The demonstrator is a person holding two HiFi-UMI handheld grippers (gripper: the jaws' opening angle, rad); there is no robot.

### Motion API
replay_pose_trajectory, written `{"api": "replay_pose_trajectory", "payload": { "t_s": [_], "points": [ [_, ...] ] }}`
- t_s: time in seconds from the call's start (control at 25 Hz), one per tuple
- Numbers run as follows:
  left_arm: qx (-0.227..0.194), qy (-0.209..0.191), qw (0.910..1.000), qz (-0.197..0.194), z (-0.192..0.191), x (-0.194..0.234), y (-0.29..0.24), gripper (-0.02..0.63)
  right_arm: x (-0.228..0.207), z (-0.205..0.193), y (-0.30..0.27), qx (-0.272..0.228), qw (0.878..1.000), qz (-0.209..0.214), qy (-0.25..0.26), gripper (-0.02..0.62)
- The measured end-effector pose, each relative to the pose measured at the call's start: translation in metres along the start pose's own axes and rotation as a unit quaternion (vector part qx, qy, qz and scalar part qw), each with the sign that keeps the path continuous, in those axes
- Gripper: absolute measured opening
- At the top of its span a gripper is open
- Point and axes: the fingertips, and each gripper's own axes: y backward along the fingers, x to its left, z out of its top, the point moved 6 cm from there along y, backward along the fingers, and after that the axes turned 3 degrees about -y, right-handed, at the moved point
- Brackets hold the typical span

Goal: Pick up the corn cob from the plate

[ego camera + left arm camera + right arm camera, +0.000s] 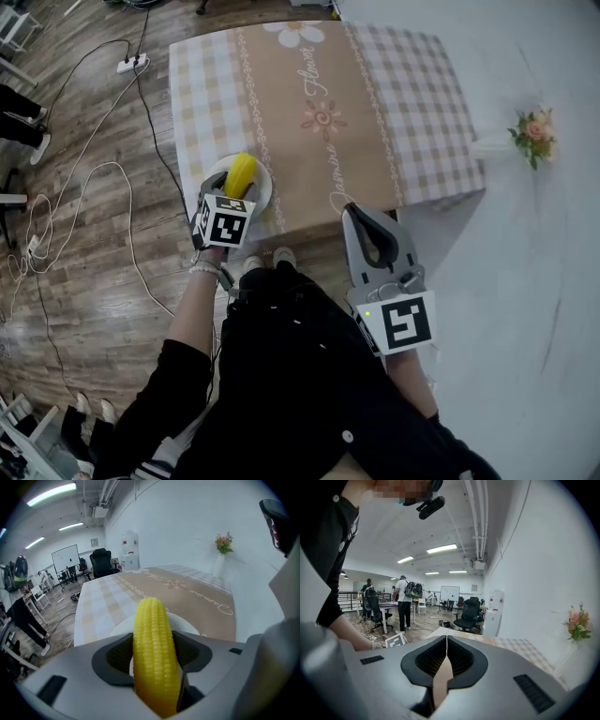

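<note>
Jaws of left gripper [154,660] are pinching the corn cob [151,630] around mid-length, over the white plate [263,187] at the tabletop's [319,75] near left corner. Right gripper [446,665] jaws are pressing together, empty. Cob is looking light, stiff and bumpy, so a mid-length hold is likely balancing it.

An open-plan office or lab: a whiteboard [65,557], black office chairs [101,560], a water dispenser [130,550], strip ceiling lights [51,493], and desks [388,605]. Cables [56,202] and a power strip [131,64] lie on the wood floor [94,309].
</note>
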Motion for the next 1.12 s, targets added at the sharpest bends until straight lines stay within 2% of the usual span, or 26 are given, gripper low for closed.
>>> {"api": "replay_pose_trajectory", "payload": {
  "t_s": [0.48, 0.68, 0.88, 1.12],
  "points": [
    [0.004, -0.017, 0.9995, -0.027, -0.001, -0.003, 0.006, 0.261, 0.005, -0.002, -0.001, -0.001, 1.0, 0.008, 0.001, 0.041],
    [-0.008, -0.022, 0.9994, -0.026, 0.002, -0.002, 0.016, 0.261, 0.008, -0.001, 0.0, -0.006, 1.0, 0.008, 0.001, 0.042],
    [-0.037, 0.001, 0.999, -0.026, 0.009, 0.001, 0.028, 0.261, 0.012, 0.001, -0.001, -0.01, 1.0, 0.013, 0.004, 0.041],
    [-0.048, -0.01, 0.9985, -0.024, 0.015, 0.005, 0.043, 0.261, 0.018, 0.006, -0.003, -0.017, 1.0, 0.02, 0.009, 0.041]
  ]
}}
